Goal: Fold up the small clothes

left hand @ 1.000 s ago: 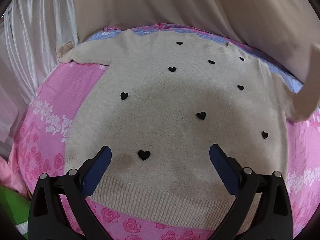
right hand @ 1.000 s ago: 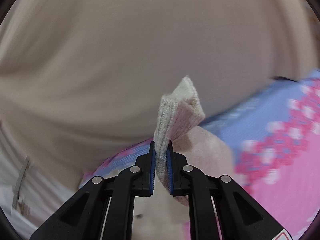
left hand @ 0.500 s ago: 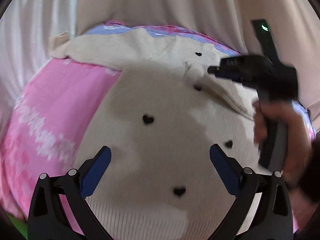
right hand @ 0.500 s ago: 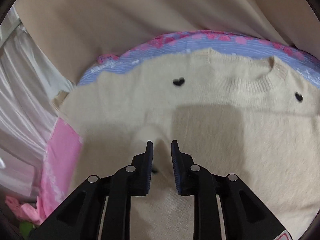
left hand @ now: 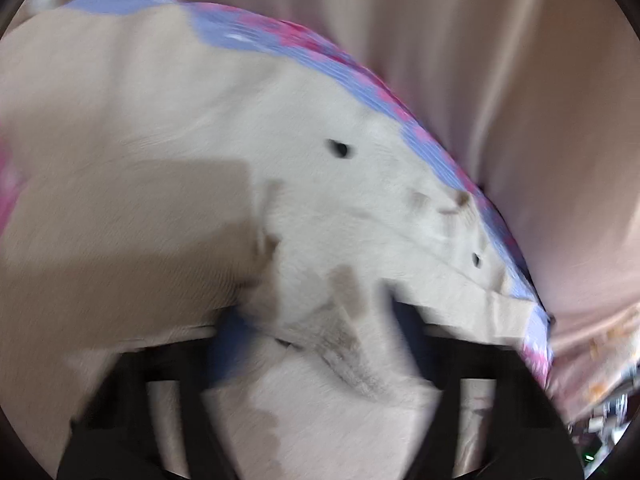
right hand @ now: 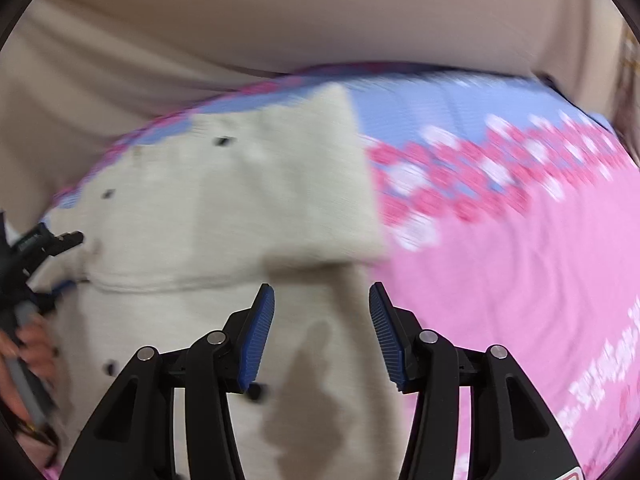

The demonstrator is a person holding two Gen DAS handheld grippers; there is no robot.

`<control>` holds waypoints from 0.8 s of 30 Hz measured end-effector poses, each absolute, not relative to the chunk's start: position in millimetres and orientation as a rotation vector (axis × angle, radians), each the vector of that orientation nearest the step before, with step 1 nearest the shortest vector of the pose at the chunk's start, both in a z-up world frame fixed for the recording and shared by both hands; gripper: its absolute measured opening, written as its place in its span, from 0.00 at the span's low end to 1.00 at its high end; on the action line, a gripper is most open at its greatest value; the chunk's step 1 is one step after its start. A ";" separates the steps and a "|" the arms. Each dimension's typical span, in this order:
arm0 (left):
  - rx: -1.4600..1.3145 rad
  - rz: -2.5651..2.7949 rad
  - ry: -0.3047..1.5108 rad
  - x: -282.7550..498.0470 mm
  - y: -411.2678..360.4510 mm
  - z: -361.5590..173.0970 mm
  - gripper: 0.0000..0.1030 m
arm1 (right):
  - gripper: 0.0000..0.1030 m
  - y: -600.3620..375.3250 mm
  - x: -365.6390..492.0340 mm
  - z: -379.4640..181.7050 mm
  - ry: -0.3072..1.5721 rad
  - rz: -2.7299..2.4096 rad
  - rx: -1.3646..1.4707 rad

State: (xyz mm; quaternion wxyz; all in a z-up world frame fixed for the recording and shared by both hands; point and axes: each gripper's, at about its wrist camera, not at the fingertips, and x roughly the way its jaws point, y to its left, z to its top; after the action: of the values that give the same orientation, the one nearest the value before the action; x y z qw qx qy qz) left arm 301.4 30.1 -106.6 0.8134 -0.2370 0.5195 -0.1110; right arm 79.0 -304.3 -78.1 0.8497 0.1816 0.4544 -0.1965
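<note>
the cream knitted sweater with small black hearts point(right hand: 208, 216) lies spread on the pink and lilac flowered bedspread point(right hand: 520, 264), its top along the bedspread's far lilac edge, and one sleeve point(right hand: 304, 184) is already folded in across the body.

the right gripper point(right hand: 322, 334) hangs over the sweater's side with its blue pads apart and its jaws opening; nothing is between them, only flat knit below. the left gripper point(left hand: 316, 344) is blurred, with its jaws closing on a raised ridge of the knit (whether the pads already press on it i cannot tell). from the right wrist view the left gripper sits at the sweater's other side, held in a person's hand point(right hand: 28, 352).

likely risks, judging from this:
- the left pads may catch only the top layer, so the fold drags crooked or the bedspread comes up with it.
- a pinch taken in mid-motion may be shallow, and the soft knit could slip out when lifted.
- the folded sleeve lies loose; pulling the body from the other side could tug it open again.
- the sweater's top is near the far edge of the bedspread, so a hard pull that way could push it over.
</note>
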 end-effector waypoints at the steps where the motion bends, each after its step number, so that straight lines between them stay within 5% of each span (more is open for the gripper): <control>1: -0.500 -0.219 1.102 305.7 31.0 -102.9 0.16 | 0.50 -308.4 75.8 -83.8 0.961 -0.425 0.382; 2: -0.520 -0.230 1.075 308.2 36.4 -96.7 0.07 | 0.50 -311.5 78.6 -88.1 0.964 -0.426 0.389; 10: -0.447 -0.201 0.925 325.7 73.6 -57.5 0.07 | 0.49 -321.9 110.3 -110.0 0.949 -0.392 0.413; 11: -0.457 -0.194 0.941 329.9 78.1 -63.5 0.07 | 0.44 -321.1 113.2 -109.2 0.941 -0.385 0.434; 12: -0.455 -0.190 0.954 330.8 80.6 -68.0 0.07 | 0.20 -321.2 117.8 -112.2 0.943 -0.374 0.445; 14: -0.400 -0.176 0.998 334.8 76.5 -84.9 0.07 | 0.14 -323.0 122.5 -115.1 0.943 -0.376 0.447; 22: -0.606 -0.139 1.022 305.6 122.8 -112.3 0.14 | 0.23 -322.3 109.8 -101.6 0.948 -0.403 0.466; 24: -0.688 -0.095 0.962 295.0 154.7 -102.5 0.31 | 0.35 -312.1 96.9 -84.6 0.914 -0.396 0.464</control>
State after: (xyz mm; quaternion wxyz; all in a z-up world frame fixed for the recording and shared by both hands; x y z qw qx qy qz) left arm 295.0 154.7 -102.5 0.8290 -0.3243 0.4534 -0.0449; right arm 96.9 -312.1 -84.6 0.8529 0.2207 0.4342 -0.1881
